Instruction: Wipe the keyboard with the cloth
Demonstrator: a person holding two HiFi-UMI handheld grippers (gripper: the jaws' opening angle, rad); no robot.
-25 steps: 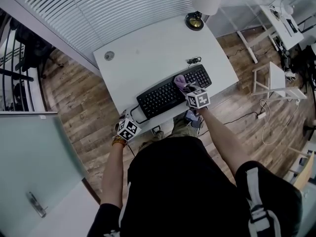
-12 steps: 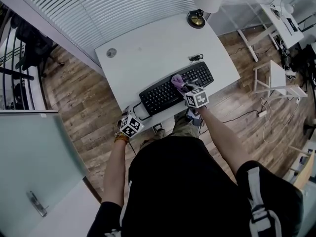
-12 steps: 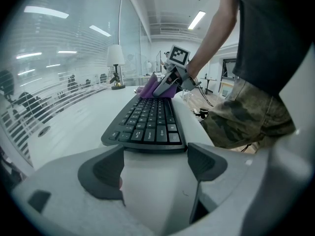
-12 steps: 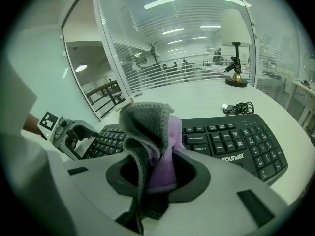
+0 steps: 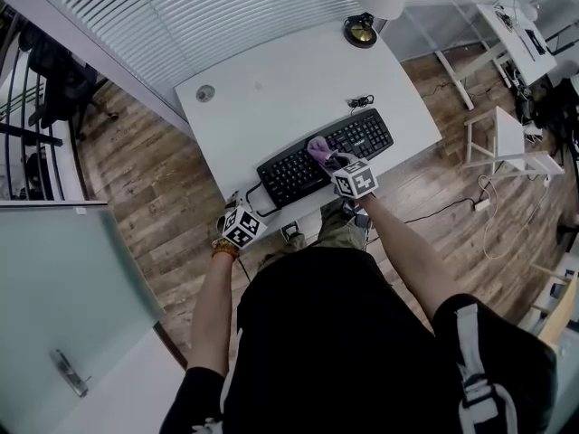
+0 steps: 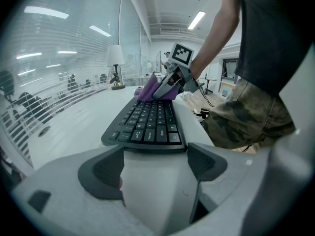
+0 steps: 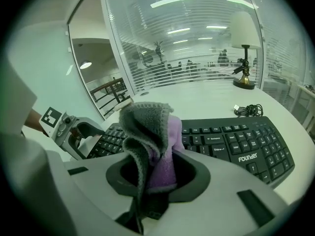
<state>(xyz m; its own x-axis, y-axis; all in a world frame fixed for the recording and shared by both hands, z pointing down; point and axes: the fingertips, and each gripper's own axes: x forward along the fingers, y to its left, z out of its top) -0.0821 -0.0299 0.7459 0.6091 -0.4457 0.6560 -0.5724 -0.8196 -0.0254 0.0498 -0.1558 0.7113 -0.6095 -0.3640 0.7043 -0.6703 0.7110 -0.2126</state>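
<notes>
R gripper (image 7: 158,171), jaws pinching the cloth (image 7: 153,139), has slid a bit left along the keyboard (image 5: 364,134), prob. rubbing keys, so wiping's underway; L gripper (image 6: 155,168), jaws spread & empty, sits at the surface's (image 5: 271,89) near-left corner.

Bright, even light from ceiling strips (image 6: 197,19) leaves only faint shadows on the white table (image 5: 271,89), glare streaks the glass wall (image 7: 187,33), and fisheye bending curves edges into dark, soft corners in both gripper views.
</notes>
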